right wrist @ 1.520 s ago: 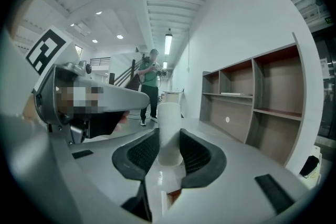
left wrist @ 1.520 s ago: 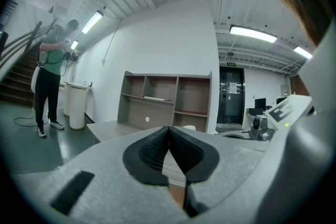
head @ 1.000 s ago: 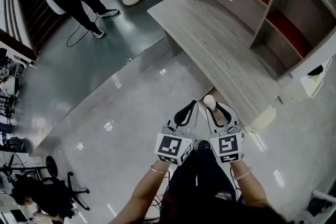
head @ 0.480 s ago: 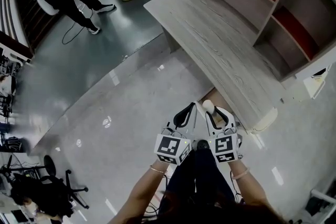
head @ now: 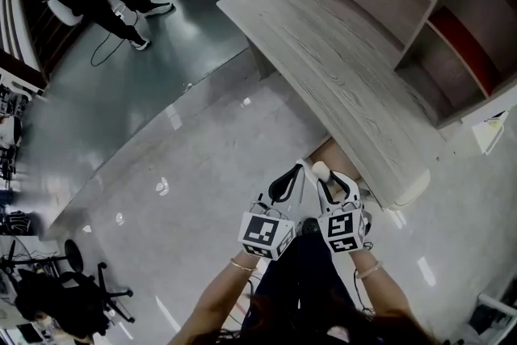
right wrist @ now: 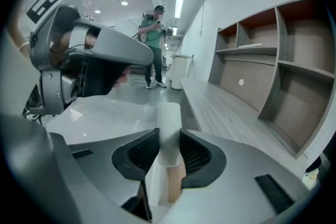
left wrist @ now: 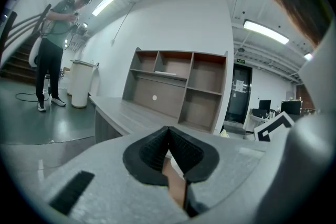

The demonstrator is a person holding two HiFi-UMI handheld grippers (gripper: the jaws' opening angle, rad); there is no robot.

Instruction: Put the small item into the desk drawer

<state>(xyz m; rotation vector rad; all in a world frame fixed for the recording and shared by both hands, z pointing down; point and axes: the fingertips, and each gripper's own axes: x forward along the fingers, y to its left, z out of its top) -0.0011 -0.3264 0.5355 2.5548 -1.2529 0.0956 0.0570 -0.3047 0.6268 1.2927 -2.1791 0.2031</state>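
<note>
Head view: right tongs [head: 333, 183] hold white item [head: 321, 169] beside worktop [head: 339, 77] edge; left tongs [head: 284, 183] alongside.
Left gripper view: tongs clenched, empty.
Right gripper view: item clamped between pads.
Can't make out drawer; stowing not yet done.

Desk [head: 339, 69] grey woodgrain, matt; floor [head: 202, 174] glossy (probably polished stone).
</note>
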